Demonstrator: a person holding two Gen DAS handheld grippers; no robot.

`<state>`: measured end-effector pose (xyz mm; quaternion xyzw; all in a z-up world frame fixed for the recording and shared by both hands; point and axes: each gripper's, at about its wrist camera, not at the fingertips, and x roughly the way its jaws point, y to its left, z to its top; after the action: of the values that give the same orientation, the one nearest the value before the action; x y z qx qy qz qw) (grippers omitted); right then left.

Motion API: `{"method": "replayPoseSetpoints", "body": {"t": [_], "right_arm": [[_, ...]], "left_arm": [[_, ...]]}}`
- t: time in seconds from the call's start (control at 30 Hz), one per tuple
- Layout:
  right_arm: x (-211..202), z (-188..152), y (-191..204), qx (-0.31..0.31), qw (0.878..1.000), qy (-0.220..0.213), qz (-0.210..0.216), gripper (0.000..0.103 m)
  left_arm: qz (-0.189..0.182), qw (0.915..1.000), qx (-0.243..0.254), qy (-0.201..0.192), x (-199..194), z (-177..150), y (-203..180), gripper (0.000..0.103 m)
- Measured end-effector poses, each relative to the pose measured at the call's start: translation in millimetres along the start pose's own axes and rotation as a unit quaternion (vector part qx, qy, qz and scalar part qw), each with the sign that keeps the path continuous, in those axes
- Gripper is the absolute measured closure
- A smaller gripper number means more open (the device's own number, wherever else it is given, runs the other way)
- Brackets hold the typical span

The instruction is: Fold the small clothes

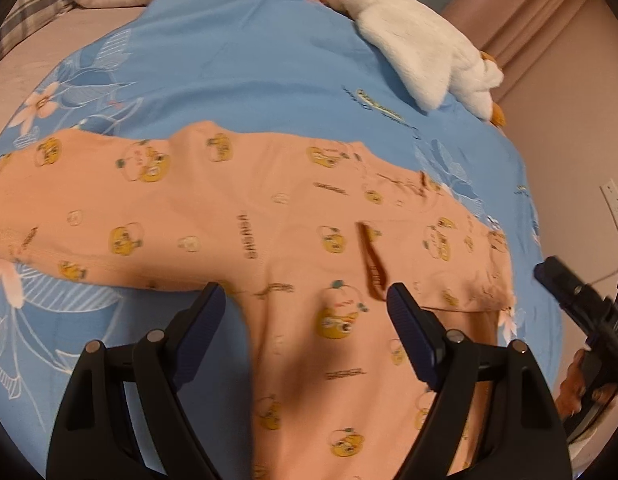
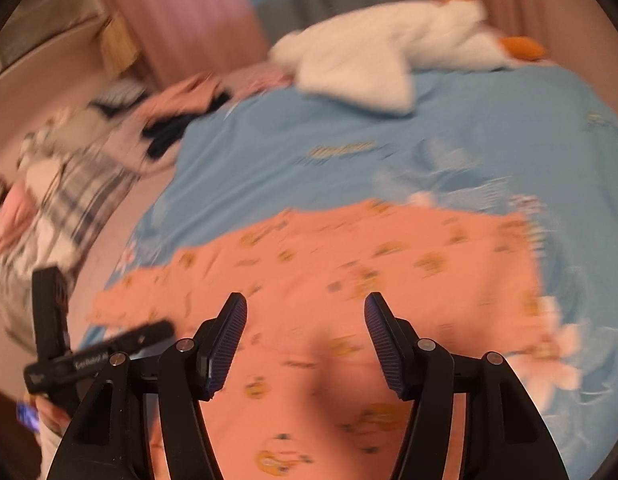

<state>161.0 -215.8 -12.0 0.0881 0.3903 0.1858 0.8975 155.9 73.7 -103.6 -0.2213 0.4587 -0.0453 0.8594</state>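
Note:
A small peach garment (image 1: 237, 216) printed with yellow cartoon figures lies spread flat on a blue floral bedsheet (image 1: 245, 60). Its sleeve reaches far left and its body runs toward me. My left gripper (image 1: 305, 304) is open and empty, hovering just above the garment's body near the underarm. The right gripper's body (image 1: 581, 308) shows at the right edge of this view. In the blurred right wrist view my right gripper (image 2: 305, 316) is open and empty above the same garment (image 2: 349, 264). The left gripper's body (image 2: 81, 356) shows at the lower left there.
A white plush duck (image 1: 425, 48) lies on the far right of the bed, and it also shows in the right wrist view (image 2: 389, 44). A pile of clothes (image 2: 181, 108) and a plaid pillow (image 2: 77, 192) sit at the far left. Pink curtains (image 2: 181, 12) hang behind.

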Motion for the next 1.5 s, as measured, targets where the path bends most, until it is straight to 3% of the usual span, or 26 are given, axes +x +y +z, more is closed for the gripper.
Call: {"method": "replayPoseSetpoints", "body": {"t": [0.03, 0.17, 0.23, 0.27, 0.3, 0.37, 0.43, 0.57, 0.73, 0.97, 1.2, 1.5], "right_arm": [[-4, 2, -9, 0.008, 1.000, -0.007, -0.006, 0.031], [-11, 15, -47, 0.052, 0.997, -0.021, -0.048, 0.030], [-11, 17, -57, 0.057, 0.995, -0.029, -0.077, 0.030], [-12, 16, -61, 0.058, 0.994, -0.033, -0.092, 0.030], [-14, 14, -68, 0.059, 0.993, -0.038, -0.098, 0.030], [-12, 9, -81, 0.073, 0.992, -0.036, -0.093, 0.030], [-10, 6, -101, 0.105, 0.990, -0.024, -0.088, 0.030], [-11, 2, -121, 0.135, 0.987, -0.025, -0.089, 0.030], [-8, -3, -133, 0.157, 0.985, -0.019, -0.072, 0.030], [-3, -7, -139, 0.169, 0.983, -0.013, -0.064, 0.030], [18, -11, -129, 0.155, 0.986, 0.012, -0.057, 0.030], [44, -22, -117, 0.136, 0.989, 0.047, -0.040, 0.031]], "left_arm": [[-0.007, 1.0000, 0.006, -0.002, 2, 1, -5, 0.022], [-0.020, 0.9997, 0.008, 0.010, 26, 11, -29, 0.028], [-0.043, 0.9982, -0.010, 0.039, 50, 13, -37, 0.036], [-0.049, 0.9972, -0.018, 0.055, 61, 14, -39, 0.047], [-0.054, 0.9959, -0.024, 0.068, 70, 14, -43, 0.054], [-0.065, 0.9933, -0.028, 0.092, 91, 14, -52, 0.059], [-0.047, 0.9947, -0.022, 0.089, 100, 11, -58, 0.059], [-0.020, 0.9973, -0.009, 0.070, 98, 9, -63, 0.092], [-0.017, 0.9984, -0.009, 0.053, 88, 13, -70, 0.095], [-0.017, 0.9994, 0.012, -0.026, 31, 46, -88, 0.095], [0.045, 0.9965, 0.016, -0.068, 5, 72, -69, 0.095], [0.083, 0.9950, -0.004, -0.055, 18, 72, -26, 0.095]]}}
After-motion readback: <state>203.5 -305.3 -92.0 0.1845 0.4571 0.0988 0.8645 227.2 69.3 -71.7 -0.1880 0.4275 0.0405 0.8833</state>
